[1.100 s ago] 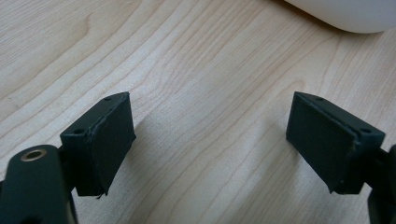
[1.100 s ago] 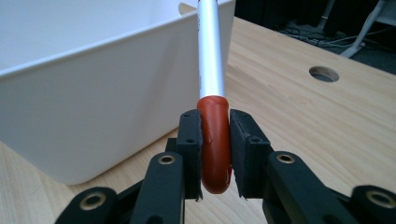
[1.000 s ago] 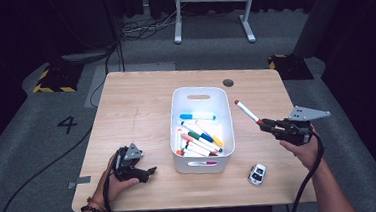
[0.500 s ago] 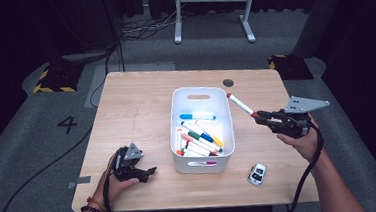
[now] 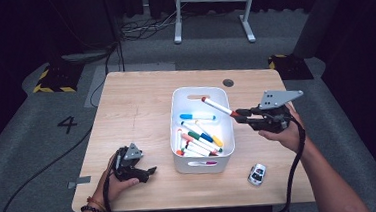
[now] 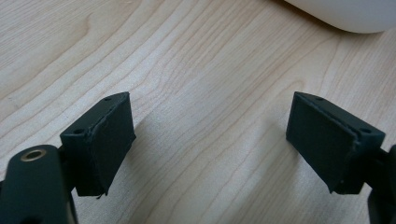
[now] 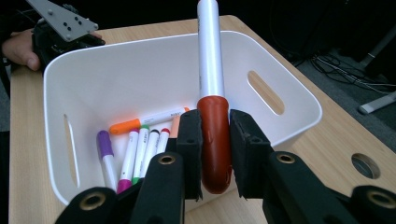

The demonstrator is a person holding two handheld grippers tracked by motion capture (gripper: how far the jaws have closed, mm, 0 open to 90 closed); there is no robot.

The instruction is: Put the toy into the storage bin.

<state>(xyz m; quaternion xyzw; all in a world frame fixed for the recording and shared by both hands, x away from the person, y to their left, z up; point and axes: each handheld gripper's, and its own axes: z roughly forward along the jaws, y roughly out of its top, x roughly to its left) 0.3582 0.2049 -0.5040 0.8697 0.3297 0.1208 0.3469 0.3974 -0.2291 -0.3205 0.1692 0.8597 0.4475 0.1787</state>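
R fingers (image 5: 238, 115) clamped on red-capped marker (image 5: 217, 105), grip at cap end. Since prev. frames, marker moved from beside bin (image 5: 176, 112) to above its rim: drop-in comes next. L fingers (image 5: 148, 173) wide open, empty, resting on worktop (image 5: 135, 99).

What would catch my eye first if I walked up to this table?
Probably the red-capped marker clamped by its cap in the right gripper, poised over the white bin of coloured markers at the table's middle. Next, the left gripper, open on bare wood, and a toy car near the front edge.
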